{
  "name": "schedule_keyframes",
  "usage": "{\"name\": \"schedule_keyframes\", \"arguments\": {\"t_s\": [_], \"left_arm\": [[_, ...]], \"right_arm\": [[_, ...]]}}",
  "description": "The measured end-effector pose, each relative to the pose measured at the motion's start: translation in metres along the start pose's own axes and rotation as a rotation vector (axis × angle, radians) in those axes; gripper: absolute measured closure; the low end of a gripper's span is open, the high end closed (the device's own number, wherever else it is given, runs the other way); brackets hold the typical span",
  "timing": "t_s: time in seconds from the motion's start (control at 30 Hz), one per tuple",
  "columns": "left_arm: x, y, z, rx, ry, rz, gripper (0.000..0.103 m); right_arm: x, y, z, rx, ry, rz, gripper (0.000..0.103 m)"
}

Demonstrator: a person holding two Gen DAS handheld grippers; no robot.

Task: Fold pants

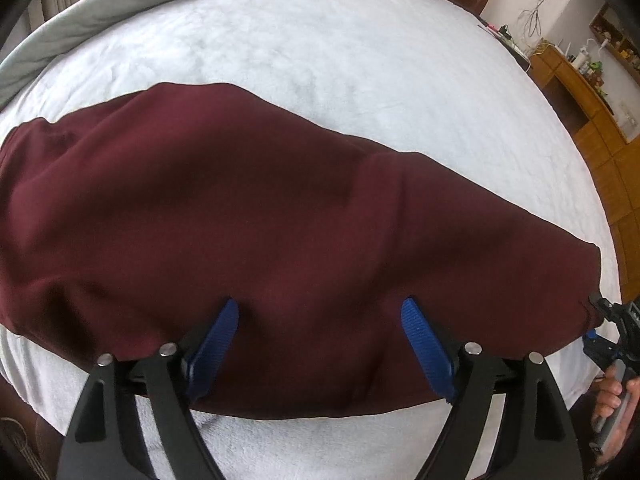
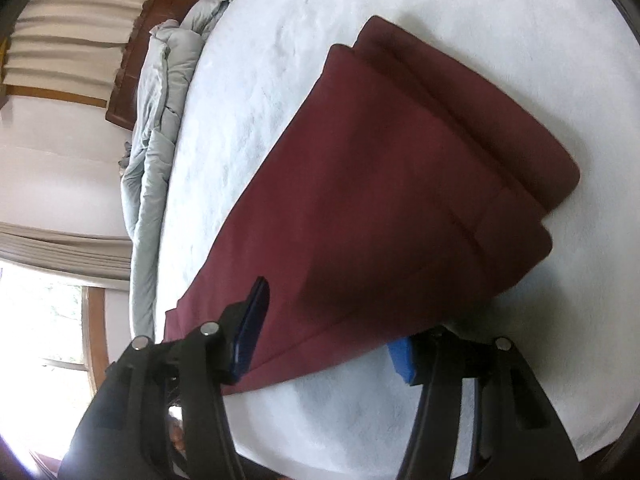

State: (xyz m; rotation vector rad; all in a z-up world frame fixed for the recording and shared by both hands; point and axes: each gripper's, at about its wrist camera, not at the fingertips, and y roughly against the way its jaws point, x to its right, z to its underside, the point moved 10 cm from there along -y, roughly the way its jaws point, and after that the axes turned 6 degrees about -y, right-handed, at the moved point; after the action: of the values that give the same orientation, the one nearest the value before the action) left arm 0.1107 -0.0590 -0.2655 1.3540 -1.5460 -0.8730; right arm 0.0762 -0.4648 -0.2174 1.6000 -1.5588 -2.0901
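Observation:
Dark maroon pants lie folded lengthwise across a pale bed. My left gripper is open, its blue pads resting on the cloth near its front edge. In the right wrist view the pants show a stacked fold at the far end. My right gripper is open: one blue pad lies on top of the near end of the cloth and the other sits under its edge. The right gripper also shows in the left wrist view, at the pants' right end.
A grey-green duvet is bunched along the bed's far edge by the wooden headboard. Wooden shelves with small items stand at the right. A window is at the left of the right wrist view.

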Motion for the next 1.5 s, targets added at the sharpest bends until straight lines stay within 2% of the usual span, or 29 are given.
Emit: {"name": "schedule_keyframes", "arguments": {"t_s": [0.07, 0.13, 0.23, 0.3, 0.33, 0.37, 0.47, 0.5, 0.57, 0.63, 0.7, 0.77, 0.83, 0.87, 0.9, 0.93, 1.0, 1.1, 1.17, 1.23, 1.27, 1.4, 1.5], "left_arm": [[0.001, -0.001, 0.0, -0.002, -0.009, -0.006, 0.017], [0.004, 0.0, 0.001, -0.002, -0.018, -0.009, 0.017], [0.019, 0.0, -0.001, -0.001, -0.018, 0.036, 0.017], [0.03, -0.002, -0.002, -0.008, -0.033, 0.052, 0.017], [0.033, -0.004, -0.002, -0.017, -0.048, 0.043, 0.016], [0.036, -0.008, -0.001, -0.029, -0.065, 0.028, 0.014], [0.042, -0.01, -0.003, -0.034, -0.092, 0.003, 0.014], [0.045, -0.006, -0.005, -0.024, -0.082, 0.021, 0.014], [0.053, 0.01, -0.013, 0.031, -0.059, 0.064, 0.014], [0.061, 0.03, -0.023, 0.106, -0.073, 0.076, 0.014], [0.069, 0.038, -0.026, 0.146, -0.097, 0.084, 0.014], [0.073, 0.026, -0.023, 0.122, -0.127, 0.065, 0.013], [0.072, 0.006, -0.01, 0.055, -0.15, 0.054, 0.013], [0.071, -0.011, 0.0, -0.009, -0.169, 0.039, 0.013], [0.07, -0.019, 0.006, -0.022, -0.193, 0.015, 0.013], [0.071, -0.018, 0.006, -0.002, -0.217, 0.0, 0.013], [0.075, -0.013, 0.007, 0.015, -0.252, -0.01, 0.013], [0.08, -0.002, 0.0, 0.03, -0.224, 0.027, 0.013], [0.087, 0.004, -0.003, 0.054, -0.223, 0.038, 0.013], [0.09, -0.001, 0.003, 0.034, -0.231, 0.041, 0.013], [0.086, -0.008, 0.008, -0.005, -0.232, 0.044, 0.013], [0.09, -0.009, 0.013, 0.006, -0.268, 0.014, 0.012], [0.093, 0.001, 0.014, 0.013, -0.224, 0.057, 0.012]], "right_arm": [[0.004, -0.001, -0.005, 0.018, -0.017, 0.012, 0.057], [0.003, -0.002, -0.01, 0.035, -0.038, -0.007, 0.057], [0.003, -0.003, -0.017, 0.042, -0.037, -0.003, 0.058], [-0.003, -0.004, -0.019, 0.053, 0.026, 0.032, 0.07], [-0.006, -0.003, -0.022, 0.061, 0.061, 0.045, 0.081], [-0.011, 0.0, -0.022, 0.061, 0.059, 0.02, 0.086], [-0.037, 0.016, -0.028, 0.085, 0.094, -0.034, 0.089], [-0.046, 0.025, -0.03, 0.1, 0.124, -0.04, 0.089], [-0.077, 0.057, -0.035, 0.146, 0.191, -0.109, 0.09], [-0.099, 0.091, -0.04, 0.212, 0.251, -0.163, 0.09], [-0.097, 0.111, -0.048, 0.272, 0.272, -0.158, 0.091], [-0.069, 0.1, -0.062, 0.263, 0.214, -0.063, 0.09], [-0.018, 0.072, -0.074, 0.209, 0.13, 0.085, 0.09], [0.001, 0.058, -0.076, 0.178, 0.1, 0.137, 0.09], [0.019, 0.046, -0.075, 0.148, 0.074, 0.191, 0.09], [0.031, 0.036, -0.073, 0.132, 0.059, 0.209, 0.09], [0.033, 0.038, -0.073, 0.147, 0.048, 0.179, 0.089], [0.028, 0.042, -0.073, 0.147, 0.045, 0.155, 0.085], [0.028, 0.042, -0.073, 0.137, 0.046, 0.162, 0.077], [0.034, 0.043, -0.071, 0.131, 0.032, 0.167, 0.07], [0.037, 0.044, -0.07, 0.128, 0.02, 0.16, 0.066], [0.053, 0.063, -0.065, 0.146, -0.027, 0.131, 0.062], [0.059, 0.074, -0.069, 0.164, -0.045, 0.125, 0.061]]}}
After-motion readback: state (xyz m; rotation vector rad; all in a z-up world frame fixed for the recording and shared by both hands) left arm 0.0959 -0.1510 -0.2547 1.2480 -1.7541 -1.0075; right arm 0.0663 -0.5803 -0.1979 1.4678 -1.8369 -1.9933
